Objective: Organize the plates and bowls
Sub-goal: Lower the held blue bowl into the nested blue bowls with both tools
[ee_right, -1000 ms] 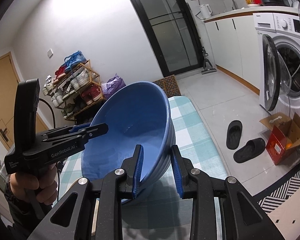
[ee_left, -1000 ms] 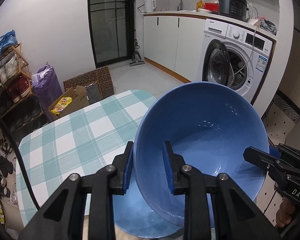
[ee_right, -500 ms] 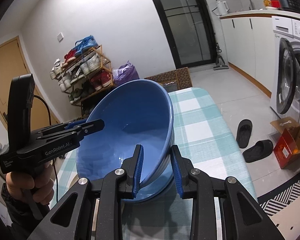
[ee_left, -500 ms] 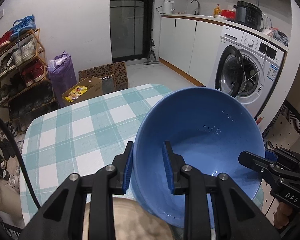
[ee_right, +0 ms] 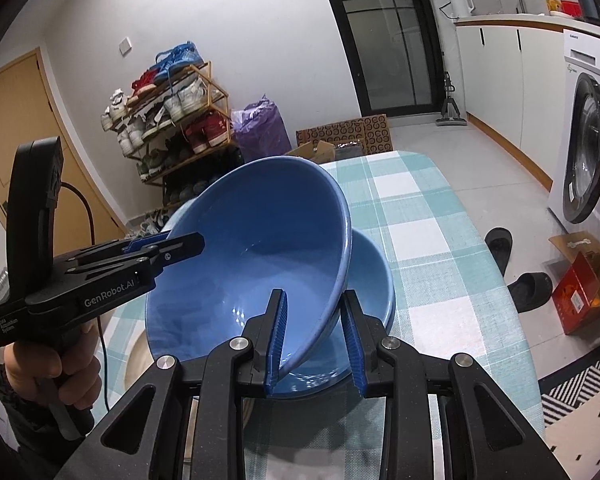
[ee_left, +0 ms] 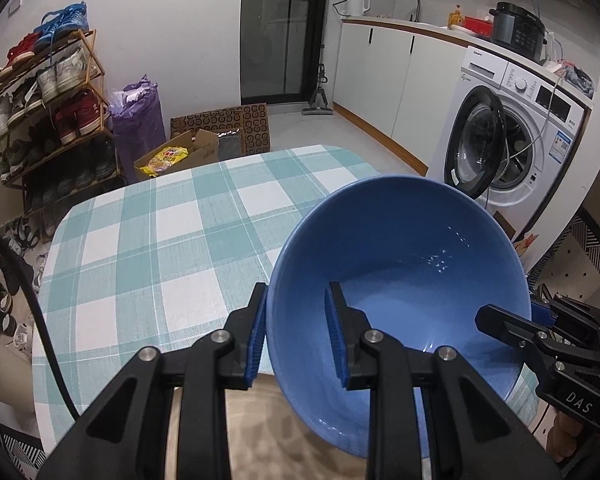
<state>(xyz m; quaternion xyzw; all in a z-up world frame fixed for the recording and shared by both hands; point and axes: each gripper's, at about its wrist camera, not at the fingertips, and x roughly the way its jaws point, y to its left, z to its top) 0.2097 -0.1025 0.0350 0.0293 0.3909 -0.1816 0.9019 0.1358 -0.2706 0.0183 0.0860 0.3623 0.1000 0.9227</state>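
Pinching opposite rims, both grippers (left (ee_left: 296, 336), right (ee_right: 314, 336)) hold the tilted blue bowl (ee_right: 260, 248), seemingly aloft.

Two close wrist views from opposite sides, sharing blue bowl (ee_left: 400, 264).

Home kitchen-laundry — washing machine (ee_left: 512, 136), kettle (ee_left: 358, 3), shoe rack (ee_left: 48, 108).

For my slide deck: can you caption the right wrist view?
Both grippers, right and left, pinch opposite rims of a tilted blue bowl above a second blue bowl on the checked tablecloth.
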